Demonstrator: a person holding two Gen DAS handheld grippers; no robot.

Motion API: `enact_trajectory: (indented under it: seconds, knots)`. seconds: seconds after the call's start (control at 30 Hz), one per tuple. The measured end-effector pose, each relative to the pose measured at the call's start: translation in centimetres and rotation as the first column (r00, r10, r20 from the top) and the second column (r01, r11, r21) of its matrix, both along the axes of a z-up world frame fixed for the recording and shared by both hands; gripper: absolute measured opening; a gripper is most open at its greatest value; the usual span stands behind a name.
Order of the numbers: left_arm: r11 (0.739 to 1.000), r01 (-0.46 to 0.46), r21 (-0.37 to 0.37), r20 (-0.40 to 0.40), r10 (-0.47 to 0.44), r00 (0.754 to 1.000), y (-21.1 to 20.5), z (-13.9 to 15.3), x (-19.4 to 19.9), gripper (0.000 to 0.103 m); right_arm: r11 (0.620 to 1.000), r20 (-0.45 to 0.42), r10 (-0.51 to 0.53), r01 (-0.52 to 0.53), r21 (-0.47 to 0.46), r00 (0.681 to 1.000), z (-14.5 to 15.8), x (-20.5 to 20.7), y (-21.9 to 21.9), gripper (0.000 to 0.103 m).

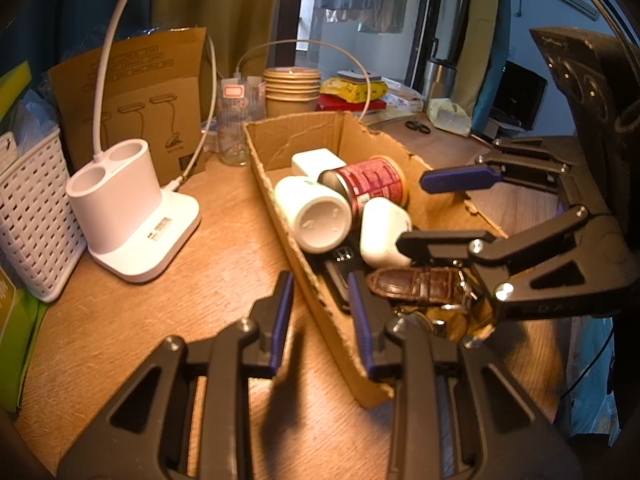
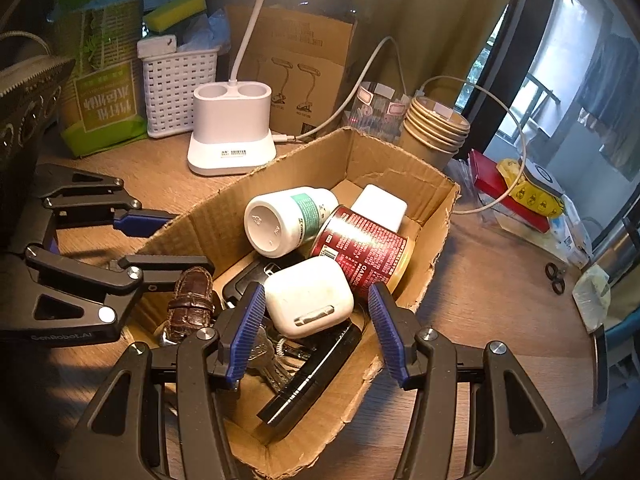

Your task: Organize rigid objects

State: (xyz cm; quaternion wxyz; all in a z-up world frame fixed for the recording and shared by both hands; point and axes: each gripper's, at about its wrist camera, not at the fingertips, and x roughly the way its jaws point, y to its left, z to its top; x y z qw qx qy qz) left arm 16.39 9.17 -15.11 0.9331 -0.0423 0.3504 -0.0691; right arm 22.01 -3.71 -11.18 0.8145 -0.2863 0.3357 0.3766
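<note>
While the cardboard box (image 2: pixel 424 216) sits crammed on the desk, the right gripper (image 2: pixel 316 328) hangs half-open and empty, its jaws straddling the white earbud case (image 2: pixel 308 296) dead ahead, the case's long side crosswise. The left gripper (image 1: pixel 320 320), narrowed around the box's wall, stands farther off.

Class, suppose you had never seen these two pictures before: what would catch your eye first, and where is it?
The torn cardboard box in the middle of the wooden desk, crammed with a red can, a white bottle on its side and a white earbud case. Next, the right claw poised astride that case, and the left claw straddling the box's near wall. Behind stands a white lamp base.
</note>
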Motion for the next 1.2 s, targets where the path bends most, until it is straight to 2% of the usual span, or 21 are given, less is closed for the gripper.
enact_trajectory:
  seconds: [0.47, 0.77, 1.2]
  knots:
    - [1.0, -0.003, 0.003, 0.003, 0.003, 1.0, -0.1, 0.0, 0.0, 0.03, 0.995, 0.009, -0.067, 0.066, 0.077, 0.998, 1.7, 0.1, -1.8, 0.057]
    - [1.0, -0.003, 0.004, 0.003, 0.003, 1.0, -0.1, 0.0, -0.1, 0.03, 0.984, -0.018, -0.124, 0.125, 0.128, 0.992, 2.1, -0.5, -3.1, 0.057]
    - [0.999, -0.015, 0.036, 0.015, 0.014, 1.0, -0.2, 0.2, -0.2, 0.03, 0.951, -0.038, -0.261, 0.264, 0.164, 0.965, 2.5, -2.1, -6.4, 0.057]
